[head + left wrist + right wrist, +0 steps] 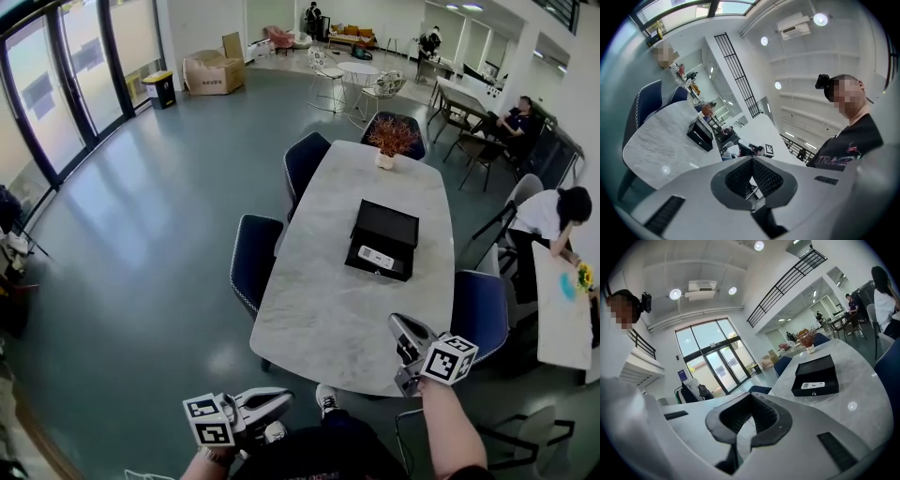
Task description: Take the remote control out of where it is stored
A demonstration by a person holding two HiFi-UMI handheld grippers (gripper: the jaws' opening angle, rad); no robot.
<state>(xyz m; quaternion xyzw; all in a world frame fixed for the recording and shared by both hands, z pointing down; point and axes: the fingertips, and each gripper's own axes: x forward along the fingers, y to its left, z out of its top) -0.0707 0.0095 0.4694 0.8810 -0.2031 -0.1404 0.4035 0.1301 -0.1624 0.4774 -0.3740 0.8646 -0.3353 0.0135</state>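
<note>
Just one remote control (377,258) lies inside one open black box (386,223) on the marble table (323,319); one potted plant (389,141) stands beyond the box. Short of it, the left gripper (284,401) and right gripper (399,330) are both closed, empty. Grey floor (141,234).

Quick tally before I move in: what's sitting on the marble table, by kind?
black box: 1
remote control: 1
potted plant: 1
Total: 3
</note>
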